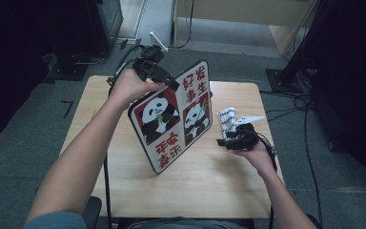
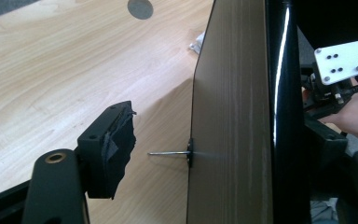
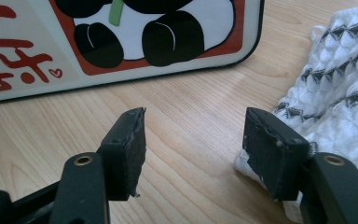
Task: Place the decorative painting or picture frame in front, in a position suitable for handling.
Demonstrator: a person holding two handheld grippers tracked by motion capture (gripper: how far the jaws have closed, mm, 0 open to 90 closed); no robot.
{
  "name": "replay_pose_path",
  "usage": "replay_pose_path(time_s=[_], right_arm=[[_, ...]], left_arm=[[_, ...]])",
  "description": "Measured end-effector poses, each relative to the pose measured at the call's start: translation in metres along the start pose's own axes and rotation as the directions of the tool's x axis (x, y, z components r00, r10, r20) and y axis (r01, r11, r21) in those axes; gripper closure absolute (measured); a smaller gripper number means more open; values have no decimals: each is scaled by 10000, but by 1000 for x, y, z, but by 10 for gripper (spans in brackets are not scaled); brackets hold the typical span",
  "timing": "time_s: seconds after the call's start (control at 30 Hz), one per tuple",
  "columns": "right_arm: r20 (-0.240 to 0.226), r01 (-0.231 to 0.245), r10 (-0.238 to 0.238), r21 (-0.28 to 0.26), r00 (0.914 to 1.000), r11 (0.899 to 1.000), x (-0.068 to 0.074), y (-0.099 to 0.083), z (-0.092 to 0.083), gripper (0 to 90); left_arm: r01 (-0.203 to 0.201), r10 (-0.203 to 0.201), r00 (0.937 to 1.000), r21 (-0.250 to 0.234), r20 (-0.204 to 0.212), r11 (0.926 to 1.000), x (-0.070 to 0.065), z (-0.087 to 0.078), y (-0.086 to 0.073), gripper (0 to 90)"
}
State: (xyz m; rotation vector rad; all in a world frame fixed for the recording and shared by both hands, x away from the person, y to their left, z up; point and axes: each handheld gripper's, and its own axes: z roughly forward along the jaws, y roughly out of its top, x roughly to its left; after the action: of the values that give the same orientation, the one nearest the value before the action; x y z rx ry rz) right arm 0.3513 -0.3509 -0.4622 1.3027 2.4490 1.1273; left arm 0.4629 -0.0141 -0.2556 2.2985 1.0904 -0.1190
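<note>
Straddling one upright panda-printed picture board [image 1: 174, 119] with my spread left jaws, right jaws spread beside one white knitted cloth [image 3: 340, 79].

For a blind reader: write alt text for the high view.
A panda board with red Chinese characters stands tilted on a wooden table, the left tool at its top edge. The right tool rests open beside a white patterned cloth.

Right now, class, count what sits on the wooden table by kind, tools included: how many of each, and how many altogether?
Panda board: 1
White patterned cloth: 1
Handheld grippers: 2, left gripper and right gripper
Total: 4
</note>
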Motion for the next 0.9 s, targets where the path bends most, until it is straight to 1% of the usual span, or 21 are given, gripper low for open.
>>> replay_pose_path(time_s=[0.1,0.13,0.27,0.3,0.33,0.37,0.4,0.43,0.47,0.5,0.53,0.6,0.63,0.73,0.8,0.87,0.9], right_arm=[[-5,34,-34,67,10000,10000,1,0,1,404],[14,49,-49,75,10000,10000,1,0,1,404],[20,117,-118,144,9999,9998,1,0,2,403],[14,124,-124,157,9999,9998,1,0,2,403],[7,123,-124,167,9999,9998,1,0,2,403],[7,123,-124,167,9999,9998,1,0,2,403],[-16,138,-138,199,9999,9997,2,0,3,403],[-17,141,-141,216,9999,9997,2,0,3,403],[-17,141,-141,216,9999,9997,2,0,3,403],[-24,152,-152,222,9999,9996,2,0,3,403],[-29,156,-155,215,9999,9996,2,0,3,402],[-27,162,-161,220,9999,9996,2,0,3,403],[-24,166,-166,216,9999,9996,2,0,2,402],[-23,147,-146,198,9999,9997,1,0,2,402],[-17,126,-126,197,9999,9997,1,0,2,402],[-22,139,-139,198,9999,9997,1,0,2,403],[-38,146,-145,195,9999,9997,1,0,2,403]], left_arm=[[-47,46,10000,-68,-23,10000,1,2,1,227],[-119,119,9999,-66,-60,9999,1,2,1,227],[-193,192,9998,-99,-75,9998,1,2,0,227],[-280,281,9995,41,-124,9996,0,3,0,226],[-557,569,9981,475,-243,9973,-2,8,1,217],[-557,569,9981,475,-243,9973,-2,8,1,209],[-723,734,9970,441,-258,9964,-5,9,0,214],[-831,835,9961,172,-288,9964,-7,9,0,223],[-831,835,9961,172,-288,9964,-7,9,0,225],[-626,626,9980,111,-2,9980,-7,11,1,224],[-556,555,9984,124,88,9984,-6,11,1,223],[-531,530,9985,117,116,9985,-6,11,1,223],[-402,401,9990,39,187,9992,-5,9,2,223],[-351,353,9991,-82,228,9994,-4,5,2,223],[-300,305,9992,-208,257,9993,-3,-2,3,223],[-273,280,9993,-253,268,9993,-3,-3,3,223],[-242,254,9991,-379,328,9990,-2,-8,2,223]])
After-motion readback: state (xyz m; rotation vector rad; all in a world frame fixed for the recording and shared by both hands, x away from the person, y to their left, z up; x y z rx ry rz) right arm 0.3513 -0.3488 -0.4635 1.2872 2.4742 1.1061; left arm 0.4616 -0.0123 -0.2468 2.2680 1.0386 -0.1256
